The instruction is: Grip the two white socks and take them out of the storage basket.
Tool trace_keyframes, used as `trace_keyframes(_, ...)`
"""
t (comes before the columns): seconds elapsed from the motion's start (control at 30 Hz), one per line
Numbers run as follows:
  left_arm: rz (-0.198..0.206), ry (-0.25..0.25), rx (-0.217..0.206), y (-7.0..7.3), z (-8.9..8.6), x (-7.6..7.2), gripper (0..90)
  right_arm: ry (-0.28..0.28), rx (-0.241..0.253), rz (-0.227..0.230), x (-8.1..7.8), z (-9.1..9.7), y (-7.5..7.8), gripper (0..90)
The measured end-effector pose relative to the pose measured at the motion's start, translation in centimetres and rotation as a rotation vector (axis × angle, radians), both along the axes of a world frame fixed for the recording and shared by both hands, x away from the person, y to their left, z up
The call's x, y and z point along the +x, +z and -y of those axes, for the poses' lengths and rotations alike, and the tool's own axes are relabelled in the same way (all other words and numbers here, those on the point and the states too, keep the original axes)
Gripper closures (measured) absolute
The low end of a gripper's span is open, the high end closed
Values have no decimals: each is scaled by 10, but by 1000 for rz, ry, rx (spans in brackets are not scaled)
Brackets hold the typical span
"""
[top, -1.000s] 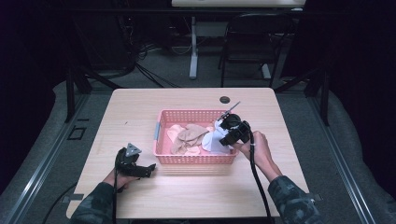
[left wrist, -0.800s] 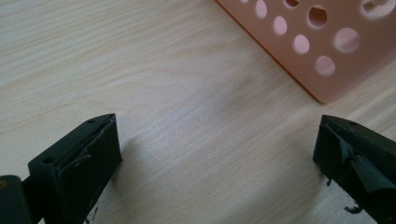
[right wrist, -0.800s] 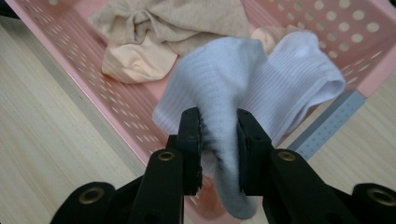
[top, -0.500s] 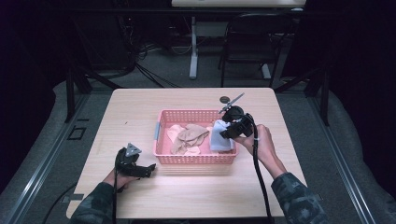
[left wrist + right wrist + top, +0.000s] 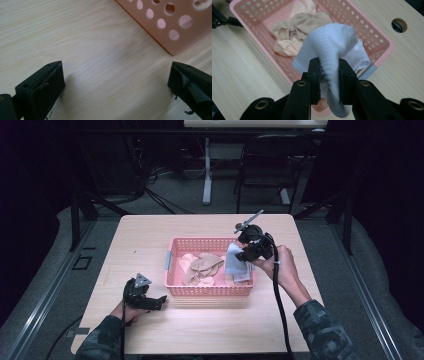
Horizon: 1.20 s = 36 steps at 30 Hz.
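High view: right hand [image 5: 284, 267] raised, fingers [image 5: 317, 75] pinching white sock [image 5: 332, 47].

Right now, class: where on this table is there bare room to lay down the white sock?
Bare wood lies between the pink basket and the near edge, and behind the basket toward the far edge. Crowded: the basket, holding beige cloth beside the white sock.

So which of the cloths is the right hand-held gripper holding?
The white cloth, pinched in the right hand-held gripper above the basket; the beige cloths lie inside.
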<state>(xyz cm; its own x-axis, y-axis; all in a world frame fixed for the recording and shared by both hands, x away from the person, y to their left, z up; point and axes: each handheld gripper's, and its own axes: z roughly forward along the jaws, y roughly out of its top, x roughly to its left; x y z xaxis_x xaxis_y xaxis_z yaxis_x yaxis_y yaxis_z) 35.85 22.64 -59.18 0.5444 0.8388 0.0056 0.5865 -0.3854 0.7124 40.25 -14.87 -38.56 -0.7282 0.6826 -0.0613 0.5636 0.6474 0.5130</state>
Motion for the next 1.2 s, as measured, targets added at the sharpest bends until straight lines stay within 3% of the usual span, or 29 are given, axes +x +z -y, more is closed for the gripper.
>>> trace_keyframes(0.63, 0, -1, 1, 0, 0, 0, 6, 6, -12, 20, -1, 0, 24, 748)
trace_keyframes(1.2, -1, 2, -1, 0, 0, 0, 6, -38, 12, 43, -5, 30, 40, 748)
